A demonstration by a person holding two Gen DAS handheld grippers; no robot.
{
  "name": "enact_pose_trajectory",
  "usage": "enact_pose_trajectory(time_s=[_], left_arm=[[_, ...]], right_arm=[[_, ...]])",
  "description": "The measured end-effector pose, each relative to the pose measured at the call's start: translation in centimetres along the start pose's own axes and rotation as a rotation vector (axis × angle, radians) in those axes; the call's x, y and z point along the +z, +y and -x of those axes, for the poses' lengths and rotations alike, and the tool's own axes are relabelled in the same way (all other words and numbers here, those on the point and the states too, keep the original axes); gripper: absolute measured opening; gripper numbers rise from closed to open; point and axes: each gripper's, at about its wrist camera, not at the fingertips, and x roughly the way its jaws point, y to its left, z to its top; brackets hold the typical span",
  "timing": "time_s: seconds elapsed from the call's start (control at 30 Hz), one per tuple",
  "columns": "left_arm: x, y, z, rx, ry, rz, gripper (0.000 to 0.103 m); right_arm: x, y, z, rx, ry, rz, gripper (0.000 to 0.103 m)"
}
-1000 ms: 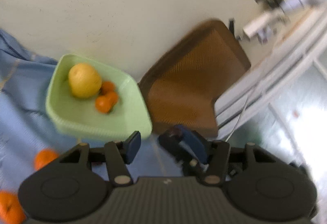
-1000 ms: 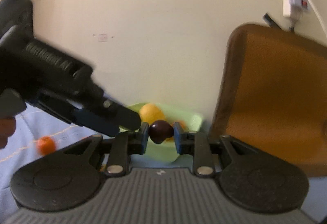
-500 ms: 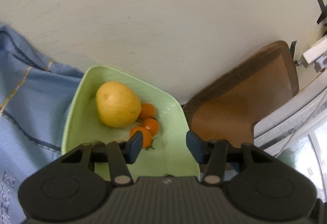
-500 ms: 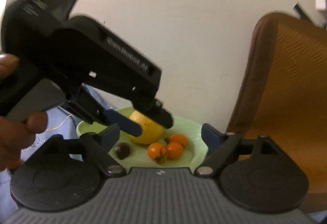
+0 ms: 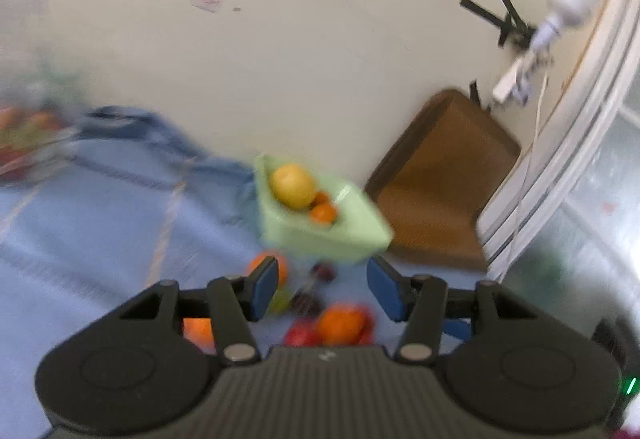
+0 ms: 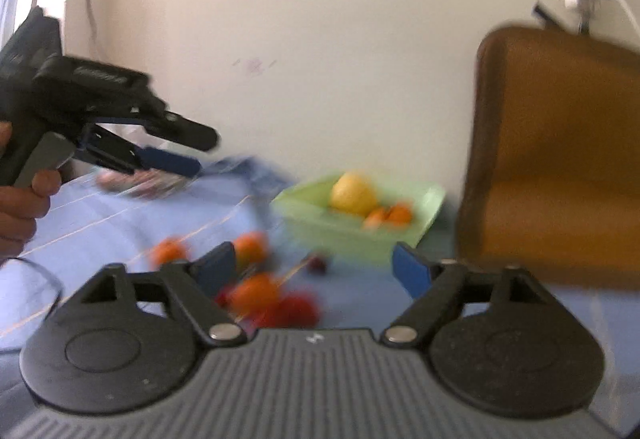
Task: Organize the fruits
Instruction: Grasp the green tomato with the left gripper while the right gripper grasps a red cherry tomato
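Fruit sits in two groups on blue cloth [image 5: 92, 223]. Green bowl [image 5: 352, 235] at 12 o'clock from left gripper [image 5: 322, 291] holds a yellow fruit [image 5: 292, 185] and two small oranges [image 5: 323, 213]. Loose oranges [image 5: 340, 325], red pieces and a dark cherry [image 5: 323, 271] lie at 6 o'clock of the bowl. Left gripper jaws opening, nothing between pads. Right gripper [image 6: 314, 269] jaws closing, empty, apart. Brown chair [image 6: 560, 159] at 3 o'clock of the bowl. Both views blurred.

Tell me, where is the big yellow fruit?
The yellow fruit sits in the green tray, beside two small oranges, near the wall and left of the brown chair.
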Motion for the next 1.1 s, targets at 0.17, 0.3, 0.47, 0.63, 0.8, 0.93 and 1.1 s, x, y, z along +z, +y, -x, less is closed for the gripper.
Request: enact_pose_trajectory(time_s=[0.17,0.3,0.47,0.63,0.8,0.93,1.1], left_arm=[[-5.5,-1.7,1.0,0.103,0.048,-0.108,0.051],[-7.5,-3.0,-0.1,0.208,0.062,-0.203,0.051],[-8.6,-3.7,-1.2,0.279,0.069,-0.271,0.051],[-9.2,-3.7,-2.2,0.292,0.067,-0.291,0.026],[-9.9,-4.5,-1.3,0.220,0.089,-0.287,0.027],[-11.7,-6.5,0.5,0.114,0.121,-0.294,0.027],[-14.0,-8.4,1.8,0.064,0.140,-0.330,0.028]], right_arm=[[-2.0,1.7,-1.1,-0.023,0.111,-0.024,0.042],[-1.3,2.3,-3.2,-0.049,0.122,-0.010,0.040],[-1.5,2.2,-5.0,-0.091,0.179,0.004,0.040],[-1.4,1.8,-5.4,-0.082,0.179,-0.031,0.027],[-2.3,3.5,-2.5,-0.032,0.180,-0.026,0.027],[-4.3,5.9,2.2,-0.015,0.158,0.055,0.027],[-6.5,7.4,6.6,-0.051,0.134,0.086,0.027]])
